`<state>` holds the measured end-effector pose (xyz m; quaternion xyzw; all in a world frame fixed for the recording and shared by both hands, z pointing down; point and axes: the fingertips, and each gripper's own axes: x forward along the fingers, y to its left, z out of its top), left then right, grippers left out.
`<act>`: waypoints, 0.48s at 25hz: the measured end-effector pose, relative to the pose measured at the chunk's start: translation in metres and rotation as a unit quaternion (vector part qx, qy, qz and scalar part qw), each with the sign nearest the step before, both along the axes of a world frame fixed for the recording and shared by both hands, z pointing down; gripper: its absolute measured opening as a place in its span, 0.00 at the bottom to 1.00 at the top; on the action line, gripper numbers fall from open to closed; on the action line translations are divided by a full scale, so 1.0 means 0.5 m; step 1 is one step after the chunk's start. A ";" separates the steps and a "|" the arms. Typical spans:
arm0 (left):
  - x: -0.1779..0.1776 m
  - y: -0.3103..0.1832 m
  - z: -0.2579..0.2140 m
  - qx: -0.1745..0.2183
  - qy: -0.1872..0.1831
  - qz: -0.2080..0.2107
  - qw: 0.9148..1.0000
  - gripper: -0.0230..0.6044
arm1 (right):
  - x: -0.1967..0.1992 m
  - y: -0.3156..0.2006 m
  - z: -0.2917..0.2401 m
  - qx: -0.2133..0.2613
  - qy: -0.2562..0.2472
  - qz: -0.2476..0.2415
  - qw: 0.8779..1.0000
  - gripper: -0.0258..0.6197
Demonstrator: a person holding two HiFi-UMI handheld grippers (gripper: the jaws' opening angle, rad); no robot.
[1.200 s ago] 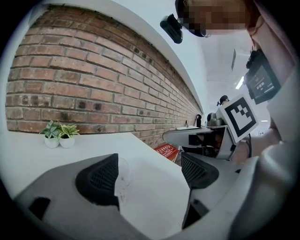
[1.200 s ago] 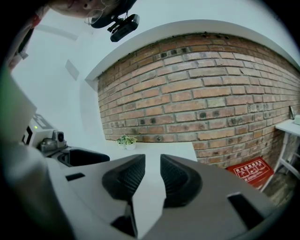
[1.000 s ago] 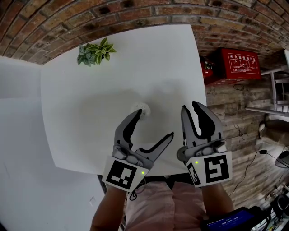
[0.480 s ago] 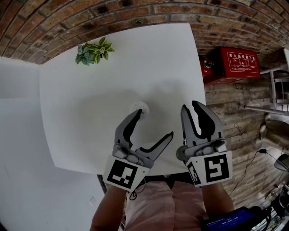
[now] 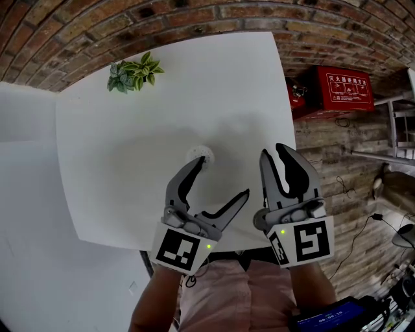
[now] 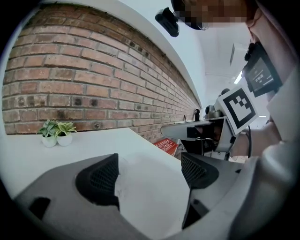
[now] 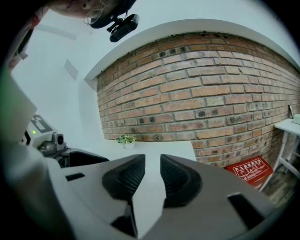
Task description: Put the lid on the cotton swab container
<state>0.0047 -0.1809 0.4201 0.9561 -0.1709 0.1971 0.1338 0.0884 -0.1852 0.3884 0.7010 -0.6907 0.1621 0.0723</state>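
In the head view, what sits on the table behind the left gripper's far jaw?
A small white round object, likely the cotton swab container or its lid, on the white table. The left gripper covers its near edge, so which it is remains unclear.

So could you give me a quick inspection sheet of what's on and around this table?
Surface: white table, mostly bare.
Job's things: small round whitish container by the left gripper's far jaw tip; no separate lid made out.
Clutter: potted plant at the far corner.
Grippers: left gripper wide open, its pads pressing nothing; right gripper open by a narrow gap, nothing seen between.
Cables: loose cables on the floor to the right.
Surroundings: brick wall, red box beside the table.
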 end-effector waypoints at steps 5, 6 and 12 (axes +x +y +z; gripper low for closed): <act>0.001 0.000 0.003 0.001 -0.002 -0.001 1.000 0.72 | 0.003 0.000 0.005 0.000 -0.003 0.001 1.000 0.20; 0.001 0.000 0.004 0.002 -0.003 -0.001 1.000 0.72 | 0.004 0.000 0.006 -0.001 -0.003 0.001 1.000 0.20; 0.003 -0.004 0.007 0.003 -0.005 0.000 1.000 0.72 | 0.006 -0.003 0.011 -0.002 -0.004 0.002 1.000 0.20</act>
